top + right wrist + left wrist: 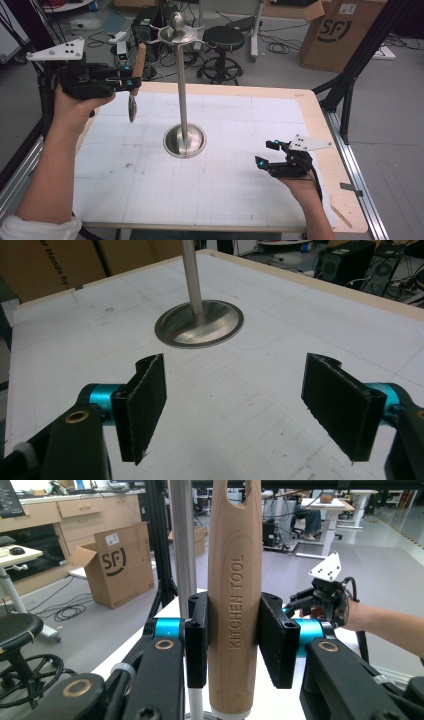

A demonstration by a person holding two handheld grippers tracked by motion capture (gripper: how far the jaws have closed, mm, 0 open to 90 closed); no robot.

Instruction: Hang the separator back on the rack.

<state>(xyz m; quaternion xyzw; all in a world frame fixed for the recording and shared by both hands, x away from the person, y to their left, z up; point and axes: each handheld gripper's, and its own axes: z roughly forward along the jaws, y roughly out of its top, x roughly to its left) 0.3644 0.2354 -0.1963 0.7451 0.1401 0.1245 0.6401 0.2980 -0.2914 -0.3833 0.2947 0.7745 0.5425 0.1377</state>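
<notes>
At the far left of the table (227,202), the left gripper (131,82) is raised well above the mat, its jaws clamped on the wooden handle of a kitchen utensil (136,75). There is one such utensil. It hangs upright: a pale brown, smooth, rounded handle on top and a small metal head (132,108) at the bottom, which is blurred, so its kind cannot be told. In the left gripper view the handle (234,600) stands between the two black pads, which press on it from both sides; the words KITCHEN TOOL are engraved along it, and a slot is cut into its upper end.

Just right of the utensil, near the middle of the table, stands one metal stand (182,95): a round dished base (185,140), a thin upright pole, and a flat pronged plate with a ball (177,20) on top. The utensil hangs near the pole, apart from it.

At the near right, the right gripper (266,153) rests low over the mat, jaws spread wide with nothing between them. In the right gripper view its two pads frame bare mat, with the stand's base (199,323) beyond.
</notes>
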